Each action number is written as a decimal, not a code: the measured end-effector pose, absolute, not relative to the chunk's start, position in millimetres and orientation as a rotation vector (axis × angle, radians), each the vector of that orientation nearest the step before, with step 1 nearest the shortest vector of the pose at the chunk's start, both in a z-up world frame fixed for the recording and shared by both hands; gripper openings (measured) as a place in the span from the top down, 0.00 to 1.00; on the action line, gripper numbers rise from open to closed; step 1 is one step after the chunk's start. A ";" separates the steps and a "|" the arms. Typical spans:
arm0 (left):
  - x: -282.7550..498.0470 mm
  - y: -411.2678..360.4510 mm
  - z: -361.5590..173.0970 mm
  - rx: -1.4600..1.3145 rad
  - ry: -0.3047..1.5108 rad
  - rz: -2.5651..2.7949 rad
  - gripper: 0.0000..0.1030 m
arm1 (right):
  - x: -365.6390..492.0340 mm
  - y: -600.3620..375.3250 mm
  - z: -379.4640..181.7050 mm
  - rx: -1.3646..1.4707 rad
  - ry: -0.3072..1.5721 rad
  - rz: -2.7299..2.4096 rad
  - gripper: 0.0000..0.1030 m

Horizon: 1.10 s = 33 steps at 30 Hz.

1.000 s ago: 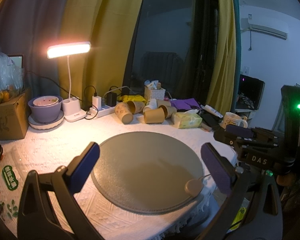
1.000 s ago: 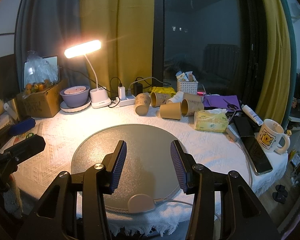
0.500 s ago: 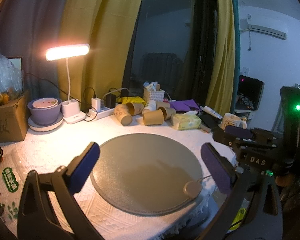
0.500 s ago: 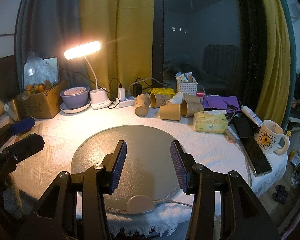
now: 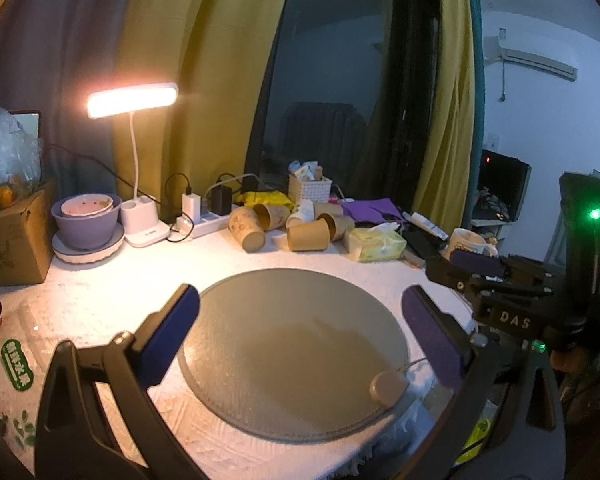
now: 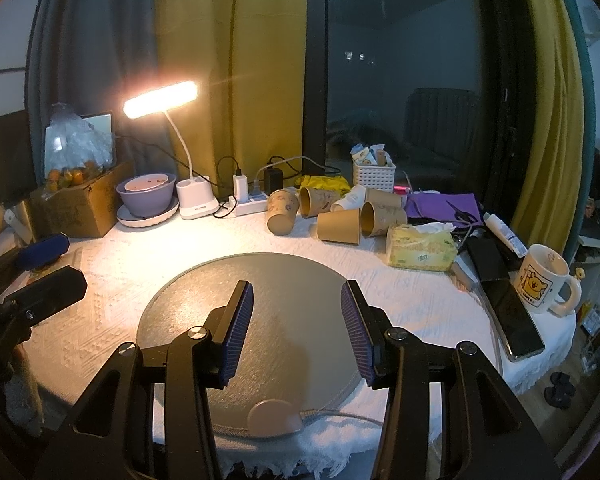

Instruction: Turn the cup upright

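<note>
A: Where are the cups (image 6: 339, 226)?
B: Tipped over behind the mat (image 6: 260, 280), by the tissues (image 6: 420, 249).
A: Grippers?
B: Left (image 5: 300, 330) and right (image 6: 297, 330) both spread, empty, over the mat.

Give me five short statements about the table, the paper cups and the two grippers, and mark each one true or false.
1. Both grippers, left and right, have open, empty jaws. True.
2. The paper cups stand on the round mat. False: they lie behind it, near the window.
3. The desk lamp is lit. True.
4. The mug lies tipped over. False: it stands upright.
5. The tissue pack sits left of the lamp. False: it is right of the cups.
</note>
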<state>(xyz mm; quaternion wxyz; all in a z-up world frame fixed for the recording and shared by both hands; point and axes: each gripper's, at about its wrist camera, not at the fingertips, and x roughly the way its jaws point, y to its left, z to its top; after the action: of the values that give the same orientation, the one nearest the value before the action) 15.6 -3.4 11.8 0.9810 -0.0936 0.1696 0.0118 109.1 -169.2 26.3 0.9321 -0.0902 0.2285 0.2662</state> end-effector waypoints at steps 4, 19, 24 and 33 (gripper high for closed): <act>27.9 2.4 13.4 -0.183 0.370 0.032 0.01 | 123.5 -166.3 27.9 -0.183 0.477 0.543 0.53; 108.3 24.5 12.3 -0.182 0.452 0.024 0.01 | 201.2 -153.7 27.7 -0.169 0.491 0.537 0.53; 143.8 29.8 5.7 -0.204 0.491 0.019 0.01 | 226.2 -149.2 22.7 -0.171 0.504 0.541 0.53; 203.5 35.9 -8.7 -0.209 0.558 0.017 0.01 | 275.7 -144.5 12.2 -0.170 0.530 0.545 0.53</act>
<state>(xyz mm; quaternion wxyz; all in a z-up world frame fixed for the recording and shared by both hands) 203.5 35.9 -8.7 0.9559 -0.1029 0.2748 0.0083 275.7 -144.5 12.2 0.9250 -0.0831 0.2585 0.2657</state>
